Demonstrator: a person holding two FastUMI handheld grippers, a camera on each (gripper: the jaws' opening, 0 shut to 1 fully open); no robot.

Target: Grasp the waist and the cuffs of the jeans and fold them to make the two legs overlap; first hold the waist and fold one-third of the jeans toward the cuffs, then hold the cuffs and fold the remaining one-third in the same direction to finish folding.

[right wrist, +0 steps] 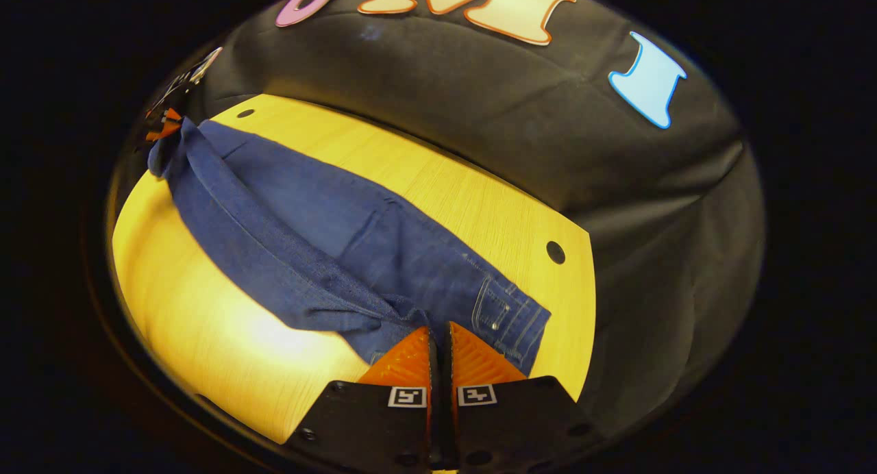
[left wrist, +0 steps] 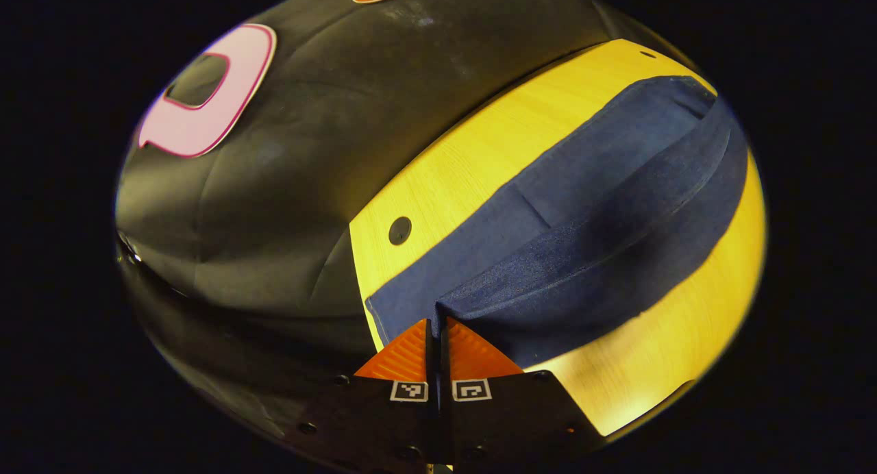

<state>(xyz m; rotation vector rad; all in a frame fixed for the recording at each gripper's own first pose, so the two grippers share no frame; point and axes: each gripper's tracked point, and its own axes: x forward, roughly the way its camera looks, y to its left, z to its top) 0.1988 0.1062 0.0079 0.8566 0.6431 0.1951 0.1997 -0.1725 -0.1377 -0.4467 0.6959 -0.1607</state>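
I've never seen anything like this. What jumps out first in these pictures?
Dark blue denim jeans stretch across a bright yellow wooden table. An orange-fingered claw pinches each end: the right claw at the waist, the left claw at the cuffs, lifting one leg off the other.

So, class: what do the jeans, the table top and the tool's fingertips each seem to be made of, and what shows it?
Jeans: blue denim, matte, with a woven grain and stitched seams. Table top: pale wood or wood-look laminate, smooth with a slight sheen and fine straight grain lines. Right tool's fingertips: orange, ribbed, probably rubber or plastic pads; the look leaves that open.
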